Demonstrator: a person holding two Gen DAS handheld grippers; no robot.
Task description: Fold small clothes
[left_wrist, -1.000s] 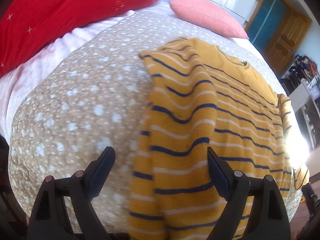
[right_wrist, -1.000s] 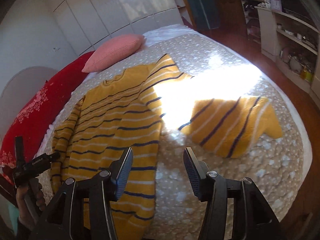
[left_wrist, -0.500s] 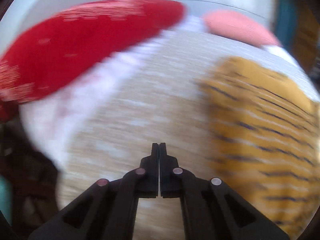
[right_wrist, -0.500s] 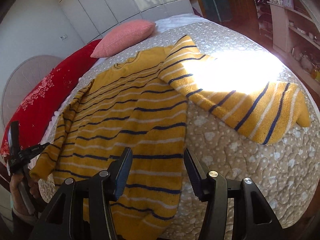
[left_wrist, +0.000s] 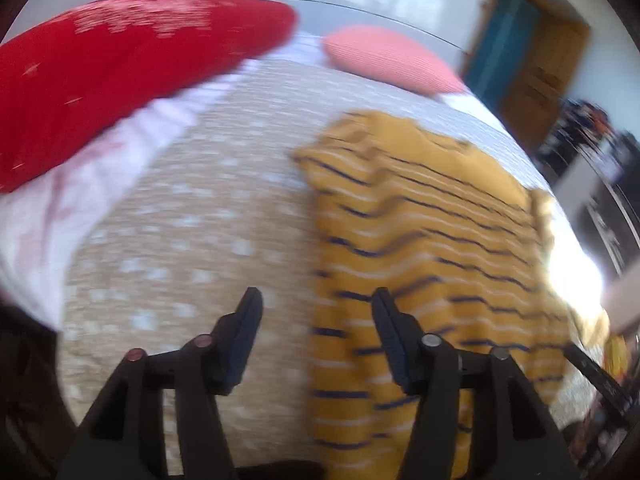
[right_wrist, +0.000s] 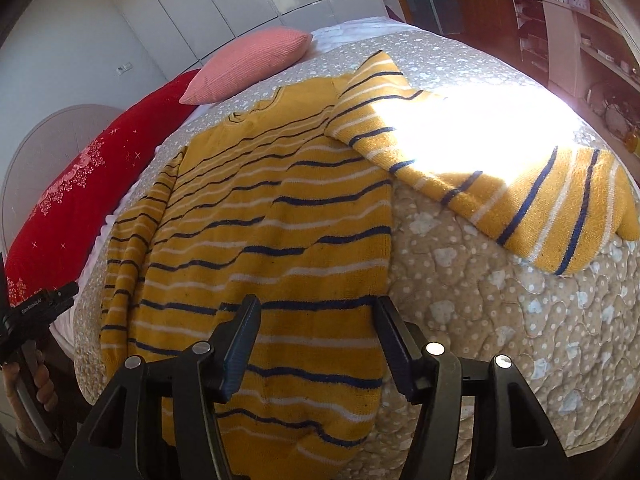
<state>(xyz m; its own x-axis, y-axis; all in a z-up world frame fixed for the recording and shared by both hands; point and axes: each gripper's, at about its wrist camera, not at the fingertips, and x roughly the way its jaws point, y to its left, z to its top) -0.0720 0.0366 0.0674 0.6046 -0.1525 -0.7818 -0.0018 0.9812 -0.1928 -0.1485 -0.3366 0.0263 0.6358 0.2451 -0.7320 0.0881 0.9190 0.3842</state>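
Note:
A yellow sweater with navy and white stripes point(right_wrist: 280, 216) lies flat on the bed, its left sleeve folded in along the body and its right sleeve point(right_wrist: 520, 200) stretched out to the right in sunlight. It also shows, blurred, in the left wrist view point(left_wrist: 420, 240). My right gripper point(right_wrist: 316, 336) is open and empty just above the sweater's hem. My left gripper point(left_wrist: 316, 328) is open and empty above the sweater's left edge; in the right wrist view it shows at the far left point(right_wrist: 36, 312), off the bed's side.
The bed has a beige quilt with white dots point(right_wrist: 500, 320). A red pillow point(left_wrist: 100, 72) and a pink pillow point(right_wrist: 248, 64) lie at the head. White wardrobe doors stand behind; shelves point(right_wrist: 592, 40) and a wooden door point(left_wrist: 536, 64) are to the right.
My left gripper shut half a second ago while swinging left, and has now opened again and swung back toward the sweater. My right gripper has moved closer over the hem, staying open.

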